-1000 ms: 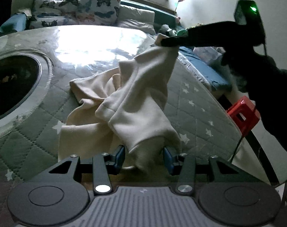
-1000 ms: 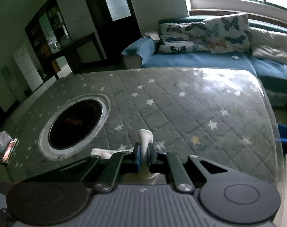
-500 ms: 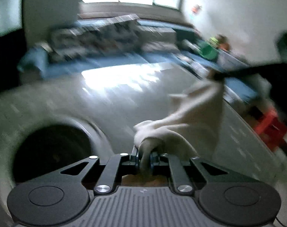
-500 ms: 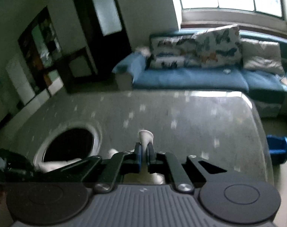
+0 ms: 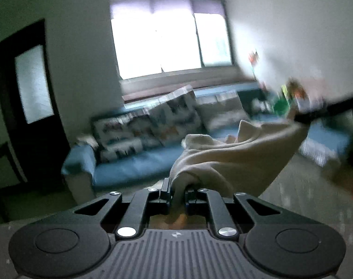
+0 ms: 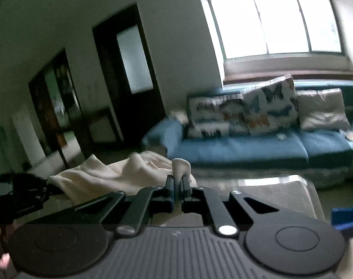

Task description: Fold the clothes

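Left wrist: both grippers pinch the cream garment (image 5: 234, 160) aloft.

Ahead of you stands a blue sofa (image 6: 246, 148) carrying butterfly-print cushions (image 6: 269, 107) beneath a bright window (image 6: 276, 16). You have a dark door (image 6: 130, 69) with a frosted pane to its left. A blue object (image 6: 344, 217) sits low at right.

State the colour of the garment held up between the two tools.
Cream, plain with no pattern: the garment shows best in the left wrist view.
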The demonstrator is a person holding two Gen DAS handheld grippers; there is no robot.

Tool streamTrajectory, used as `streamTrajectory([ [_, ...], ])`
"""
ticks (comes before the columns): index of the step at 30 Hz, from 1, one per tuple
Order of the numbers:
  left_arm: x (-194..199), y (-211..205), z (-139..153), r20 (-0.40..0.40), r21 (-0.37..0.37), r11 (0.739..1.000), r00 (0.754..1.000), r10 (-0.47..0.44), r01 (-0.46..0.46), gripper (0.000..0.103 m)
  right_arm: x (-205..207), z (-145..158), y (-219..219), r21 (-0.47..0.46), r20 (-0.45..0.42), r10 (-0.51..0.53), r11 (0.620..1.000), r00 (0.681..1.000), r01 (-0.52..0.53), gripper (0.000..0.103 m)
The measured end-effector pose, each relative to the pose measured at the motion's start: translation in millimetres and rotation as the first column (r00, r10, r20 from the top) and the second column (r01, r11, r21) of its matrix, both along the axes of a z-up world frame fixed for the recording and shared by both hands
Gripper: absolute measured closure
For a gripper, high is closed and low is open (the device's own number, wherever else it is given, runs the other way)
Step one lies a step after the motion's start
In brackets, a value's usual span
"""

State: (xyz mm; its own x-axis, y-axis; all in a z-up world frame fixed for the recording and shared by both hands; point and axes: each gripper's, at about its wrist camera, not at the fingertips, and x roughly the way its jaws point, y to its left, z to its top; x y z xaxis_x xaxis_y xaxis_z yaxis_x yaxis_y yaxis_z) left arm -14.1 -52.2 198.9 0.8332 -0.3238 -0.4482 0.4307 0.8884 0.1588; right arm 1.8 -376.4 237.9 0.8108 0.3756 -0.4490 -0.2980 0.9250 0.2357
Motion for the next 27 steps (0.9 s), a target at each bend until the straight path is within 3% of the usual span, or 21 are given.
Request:
streamTrajectory([
  [5, -9, -18, -48, -0.173, 0.067, 0.994, 0.982, -0.078, 0.091, 0.091, -14, -39, -4, -0.061, -0.129, 0.003, 0.998, 0.992, -0.011, 0.099],
  [8, -26, -29, -68, -0.248, 0.116, 0.974, 0.955, -0.16, 0.194, 0.091, -22, -56, -1, -0.099, -0.232, 0.029, 0.994, 0.972, -0.053, 0.099],
  [13, -81, -27, -98, -0.307, 0.156, 0.925, 0.907, -0.288, 0.346, 0.09, -72, -84, 1, -0.169, -0.351, 0.112, 0.969, 0.93, -0.181, 0.098],
  [18, -133, -25, -110, -0.333, 0.134, 0.885, 0.862, -0.383, 0.446, 0.086, -124, -100, -10, -0.153, -0.439, 0.148, 0.96, 0.886, -0.236, 0.094],
  [22, -157, -27, -106, -0.33, 0.098, 0.853, 0.825, -0.458, 0.513, 0.069, -153, -85, -23, -0.171, -0.4, 0.144, 0.958, 0.905, -0.228, 0.091],
  [26, -160, -23, -91, -0.292, 0.066, 0.858, 0.832, -0.471, 0.509, 0.056, -160, -62, -21, -0.183, -0.309, 0.178, 0.953, 0.934, -0.242, 0.066],
  [27, -158, -25, -88, -0.283, 0.055, 0.863, 0.837, -0.468, 0.502, 0.056, -159, -62, -16, -0.189, -0.298, 0.193, 0.948, 0.935, -0.256, 0.066],
])
